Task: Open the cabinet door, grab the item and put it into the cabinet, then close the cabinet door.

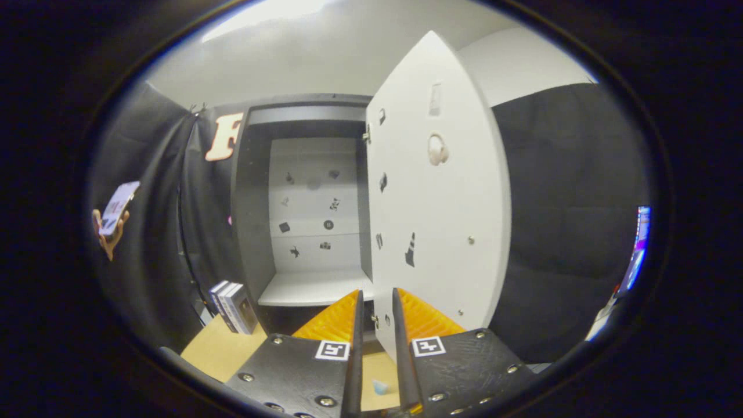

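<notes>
Boxes (pixel 233 306), two or three slim ones standing upright side by side at the lower left of the frame, look like the item we are meant to put away; we judge so only because little else sits on the tan tabletop (pixel 217 351), and a small pale scrap (pixel 380 386) low between the fingers is too blurred to name. Nearest us, the gripper (pixel 376 316) sits at the bottom centre with its fingers drawn close, a narrow gap between them and nothing in it; the lower edge of the door shows through that gap, though we cannot tell whether either finger touches it.

Just beyond the fingers, the cabinet door (pixel 432 220) stands swung wide open, a pale stiff panel filling the centre right of the frame. Farther back, left of the door, the cabinet (pixel 258 197) shows a pale bare shelf (pixel 316 289) and a back wall dotted with small dark stickers.

We judge the boxes to be light, rigid cardboard with smooth, perhaps slippery faces. They stand close together, so we would take one across its narrow thickness near the top edge, squeezing gently to avoid denting it.

At the far left, a hand (pixel 107 232) holds up a phone (pixel 119 206).
</notes>
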`<act>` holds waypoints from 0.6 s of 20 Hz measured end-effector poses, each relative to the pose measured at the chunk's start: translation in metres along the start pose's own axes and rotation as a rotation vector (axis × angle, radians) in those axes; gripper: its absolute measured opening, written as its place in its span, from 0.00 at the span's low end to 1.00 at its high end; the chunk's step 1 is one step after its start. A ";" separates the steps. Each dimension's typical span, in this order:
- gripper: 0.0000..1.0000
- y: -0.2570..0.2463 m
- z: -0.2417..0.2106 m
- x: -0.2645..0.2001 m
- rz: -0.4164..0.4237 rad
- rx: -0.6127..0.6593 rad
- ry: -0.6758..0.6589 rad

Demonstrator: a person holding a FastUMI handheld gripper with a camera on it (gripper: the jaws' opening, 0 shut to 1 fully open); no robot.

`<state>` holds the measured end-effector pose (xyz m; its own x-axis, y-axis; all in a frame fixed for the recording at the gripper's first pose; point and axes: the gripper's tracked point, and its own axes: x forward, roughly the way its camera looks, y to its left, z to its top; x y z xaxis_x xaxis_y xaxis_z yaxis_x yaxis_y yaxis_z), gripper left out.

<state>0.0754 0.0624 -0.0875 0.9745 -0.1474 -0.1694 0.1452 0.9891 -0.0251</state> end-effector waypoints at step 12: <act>0.25 0.015 -0.168 0.066 -0.030 -0.055 0.315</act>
<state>0.1136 0.0678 -0.2651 0.8676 -0.1775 -0.4644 0.1549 0.9841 -0.0868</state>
